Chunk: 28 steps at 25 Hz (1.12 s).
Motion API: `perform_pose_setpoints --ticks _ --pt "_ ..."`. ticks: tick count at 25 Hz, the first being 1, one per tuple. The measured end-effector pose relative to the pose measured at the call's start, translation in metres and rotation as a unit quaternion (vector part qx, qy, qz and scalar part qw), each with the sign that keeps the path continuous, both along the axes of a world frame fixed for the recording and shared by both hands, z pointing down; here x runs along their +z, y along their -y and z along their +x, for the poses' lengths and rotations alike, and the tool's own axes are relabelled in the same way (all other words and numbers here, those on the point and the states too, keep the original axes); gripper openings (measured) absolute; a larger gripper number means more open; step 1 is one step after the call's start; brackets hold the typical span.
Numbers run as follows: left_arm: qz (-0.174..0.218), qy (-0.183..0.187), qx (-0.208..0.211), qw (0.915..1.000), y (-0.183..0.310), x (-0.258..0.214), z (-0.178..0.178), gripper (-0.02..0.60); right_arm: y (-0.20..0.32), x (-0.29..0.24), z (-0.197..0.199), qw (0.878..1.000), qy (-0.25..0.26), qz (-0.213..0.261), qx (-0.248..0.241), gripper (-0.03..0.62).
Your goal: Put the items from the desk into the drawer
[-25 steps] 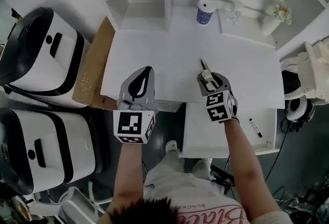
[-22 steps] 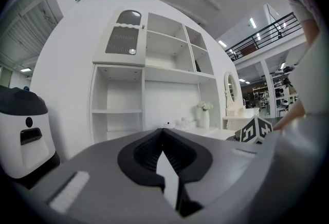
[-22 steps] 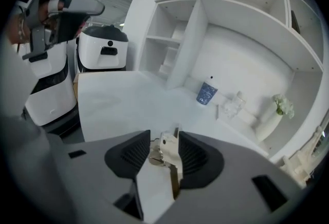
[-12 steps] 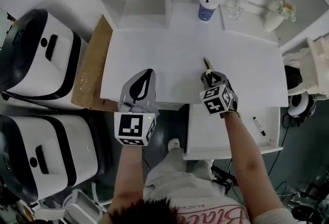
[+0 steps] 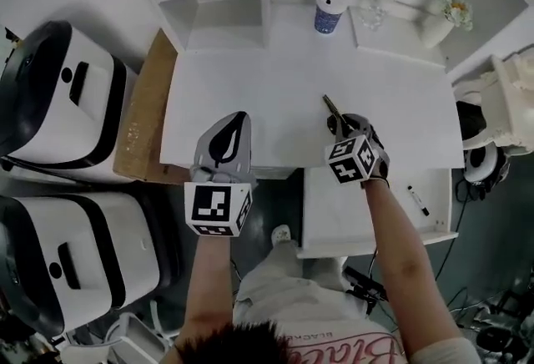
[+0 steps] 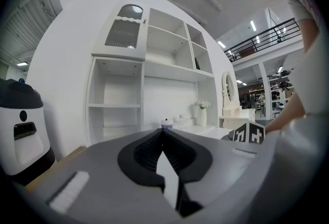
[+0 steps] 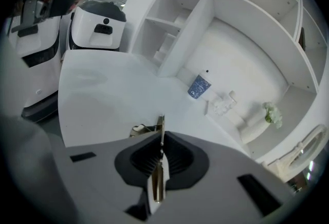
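Right gripper view, right gripper (image 7: 161, 133) fingers just closed on gold item (image 7: 157, 179), left gripper (image 6: 162, 129) fingers together

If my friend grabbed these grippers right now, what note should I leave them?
Left hand-held gripper: shut, empty, above the front edge of the desk.
Right hand-held gripper: jaws have just been closing, now shut on the slim gold item at the desk top.
Drawer: open under the desk, right side, black marker inside.
Done: gold item gripped.
Left: move it into the drawer; maybe the blue cup and vase at the back too.
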<state>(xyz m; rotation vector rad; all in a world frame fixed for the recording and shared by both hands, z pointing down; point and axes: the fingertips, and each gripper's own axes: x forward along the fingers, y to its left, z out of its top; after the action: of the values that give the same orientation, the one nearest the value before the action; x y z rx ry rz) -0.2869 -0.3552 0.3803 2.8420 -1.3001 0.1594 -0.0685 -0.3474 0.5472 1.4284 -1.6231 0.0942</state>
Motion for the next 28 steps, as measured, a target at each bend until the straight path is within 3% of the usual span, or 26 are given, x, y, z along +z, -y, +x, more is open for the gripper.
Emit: perform_pose_setpoints --ticks 9,28 --pt "0.009 -0.01 0.004 0.9999 -0.01 -0.012 0.004 0.008 -0.02 -0.019 0.008 1.0 0.011 0.003 0.011 0.011" --pt "0.035 -0.02 -0.024 0.9989 -0.088 -0.057 0.032 0.008 -0.097 -0.134 0.027 0.993 -0.022 0.105 -0.041 0.011"
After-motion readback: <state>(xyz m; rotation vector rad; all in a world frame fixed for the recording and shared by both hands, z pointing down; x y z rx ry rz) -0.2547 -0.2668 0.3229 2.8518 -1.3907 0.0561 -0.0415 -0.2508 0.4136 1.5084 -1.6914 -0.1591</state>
